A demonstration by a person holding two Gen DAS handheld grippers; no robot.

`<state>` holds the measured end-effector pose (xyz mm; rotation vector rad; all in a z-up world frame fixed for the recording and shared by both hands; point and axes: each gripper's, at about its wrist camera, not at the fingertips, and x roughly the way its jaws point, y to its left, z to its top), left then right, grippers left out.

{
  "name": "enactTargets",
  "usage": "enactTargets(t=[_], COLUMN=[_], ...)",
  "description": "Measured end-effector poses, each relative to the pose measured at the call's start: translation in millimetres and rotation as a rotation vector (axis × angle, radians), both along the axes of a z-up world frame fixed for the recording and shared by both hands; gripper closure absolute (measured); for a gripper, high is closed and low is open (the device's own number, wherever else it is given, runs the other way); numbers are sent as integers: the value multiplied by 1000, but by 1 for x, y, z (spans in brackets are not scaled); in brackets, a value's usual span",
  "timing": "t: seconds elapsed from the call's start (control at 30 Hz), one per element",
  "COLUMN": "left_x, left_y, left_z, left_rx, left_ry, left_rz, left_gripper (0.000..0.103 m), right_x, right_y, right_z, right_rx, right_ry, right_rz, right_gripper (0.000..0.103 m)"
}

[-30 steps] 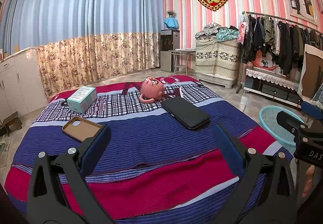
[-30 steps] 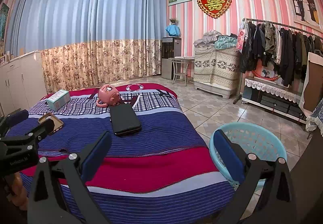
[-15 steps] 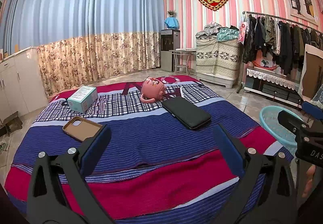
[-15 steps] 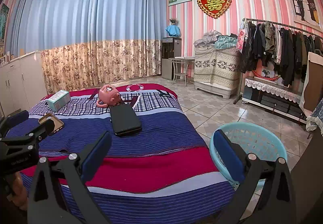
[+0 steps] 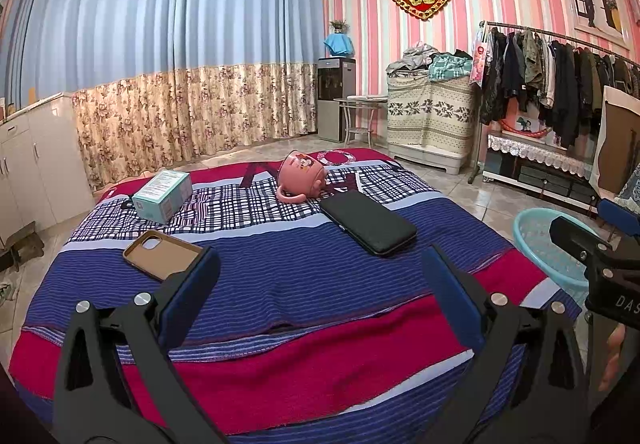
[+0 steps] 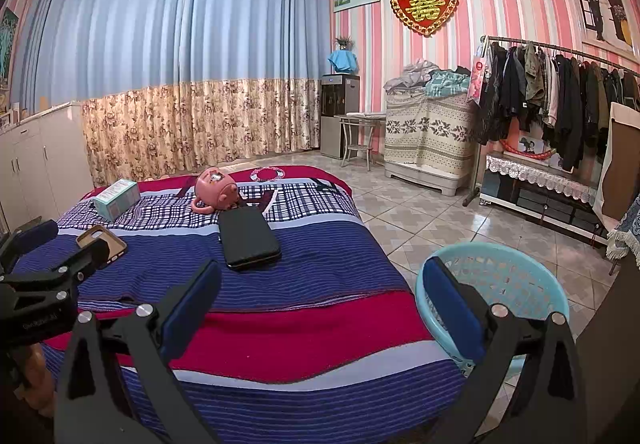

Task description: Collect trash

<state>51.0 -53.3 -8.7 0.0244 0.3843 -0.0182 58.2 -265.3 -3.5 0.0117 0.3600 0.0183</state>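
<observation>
While both grippers hang above the near end of the bed (image 5: 304,284), neither touches anything. Bed: covered by a striped blue and red blanket, bearing four things. Basket (image 6: 516,276): pale blue plastic, standing on the tiled floor just beside the bed's right edge; nothing can be seen inside it. Left gripper (image 5: 320,296): jaws spread wide and empty, blue pads facing each other over the blanket, pointed along the bed. Right gripper (image 6: 320,304): likewise wide apart and empty, one finger over the blanket, the other in front of the basket's rim. Black case (image 5: 368,222): flat, lying near the bed's middle. Pink cup (image 5: 302,180): tipped on its side just beyond the case. Teal box (image 5: 162,196): resting at the far left of the blanket. Brown phone case (image 5: 162,254): lying open side up near the left gripper's left finger. A person's fingers (image 5: 612,360) show at the right edge of the left view.
</observation>
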Motion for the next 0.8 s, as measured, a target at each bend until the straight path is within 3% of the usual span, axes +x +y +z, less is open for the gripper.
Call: enactTargets(t=[0.8], left_x=[0], left_y=[1], left_z=[-1], left_rx=[0], left_ry=[3], left_rz=[-1], left_gripper=[5], right_x=[1], right_y=[2], right_z=[-1], right_rx=[1], right_ry=[0], right_rz=[1], right_gripper=[5])
